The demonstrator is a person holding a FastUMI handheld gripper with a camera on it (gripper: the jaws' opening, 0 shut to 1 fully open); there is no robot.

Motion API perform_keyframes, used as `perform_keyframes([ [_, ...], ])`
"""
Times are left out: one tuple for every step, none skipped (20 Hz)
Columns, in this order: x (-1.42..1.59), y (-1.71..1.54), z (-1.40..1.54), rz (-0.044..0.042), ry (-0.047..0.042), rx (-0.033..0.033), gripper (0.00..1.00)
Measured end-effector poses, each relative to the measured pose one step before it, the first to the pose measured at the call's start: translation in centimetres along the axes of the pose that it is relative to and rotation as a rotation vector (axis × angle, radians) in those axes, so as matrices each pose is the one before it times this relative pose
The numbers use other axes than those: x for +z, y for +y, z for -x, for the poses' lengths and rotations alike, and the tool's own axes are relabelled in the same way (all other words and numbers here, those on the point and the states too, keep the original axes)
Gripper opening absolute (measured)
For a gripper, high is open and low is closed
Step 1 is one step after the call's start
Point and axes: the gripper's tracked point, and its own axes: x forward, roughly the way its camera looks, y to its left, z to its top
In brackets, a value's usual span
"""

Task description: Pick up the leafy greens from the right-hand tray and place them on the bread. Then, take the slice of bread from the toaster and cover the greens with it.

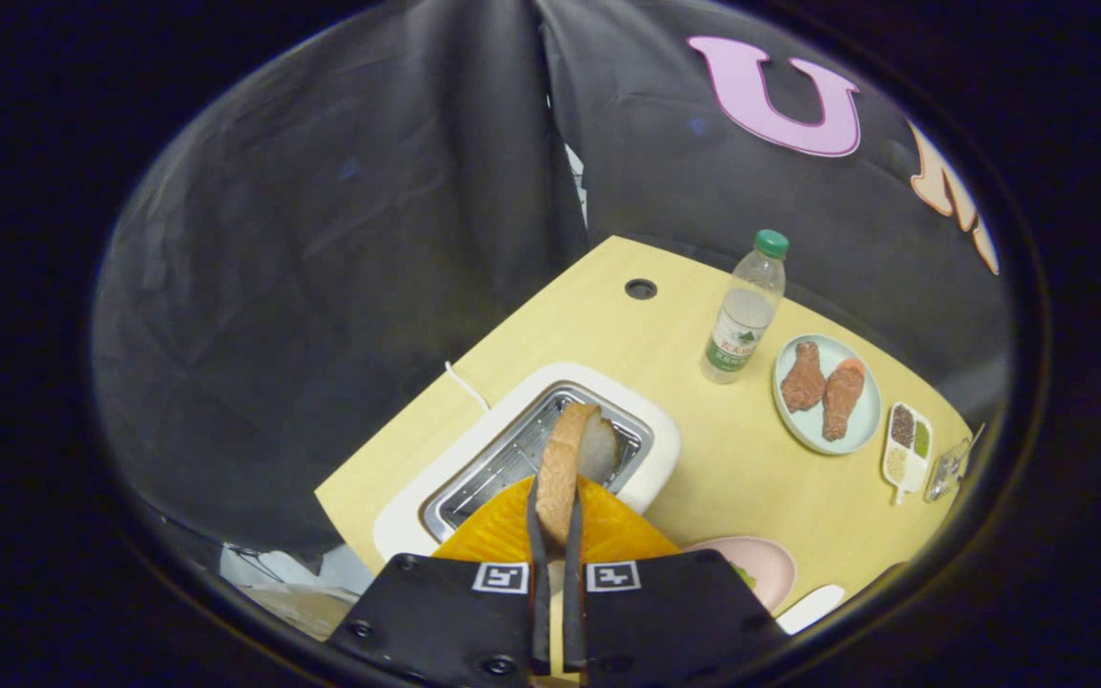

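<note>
Above the toaster [524, 449], the hand-held gripper [555, 516] points steeply down, fingers clamped on the bread slice [565, 459].

Jaws clamp the bread slice [565, 459] edge-on above the toaster [474, 449].

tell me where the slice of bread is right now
In the gripper view, the slice of bread stands on edge, pinched between the gripper fingers, lifted above the white toaster on the wooden table.
</note>
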Motion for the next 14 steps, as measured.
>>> perform_keyframes([
  [0.246,0.032,0.527,-0.00901,-0.01556,0.01404,0.08],
  [0.384,-0.208,0.526,-0.01438,-0.02016,0.00438,0.08],
  [0.213,-0.269,0.66,-0.01053,-0.00999,0.0038,0.08],
  [0.493,-0.182,0.538,-0.0158,-0.02103,0.00356,0.08],
  [0.258,-0.001,0.611,-0.01331,-0.01357,0.00594,0.08],
  [0.439,-0.21,0.729,-0.01507,-0.02245,0.00451,0.08],
  [0.203,-0.331,0.701,-0.00632,-0.01146,0.00022,0.08],
  [0.435,-0.418,0.68,-0.00638,-0.02148,-0.00077,0.08],
  [0.126,-0.062,0.581,-0.01247,-0.01258,0.00922,0.08],
  [-0.025,-0.158,0.403,-0.01544,-0.008,0.00821,0.08],
  [0.182,-0.553,0.463,-0.0035,-0.01239,-0.00516,0.08],
  [0.182,-0.477,0.51,-0.00647,-0.01082,0.00028,0.08],
  [-0.221,-0.37,0.384,-0.00846,-0.00374,-0.00362,0.08],
  [-0.138,-0.556,0.528,-0.00818,-0.00481,-0.00517,0.08],
])
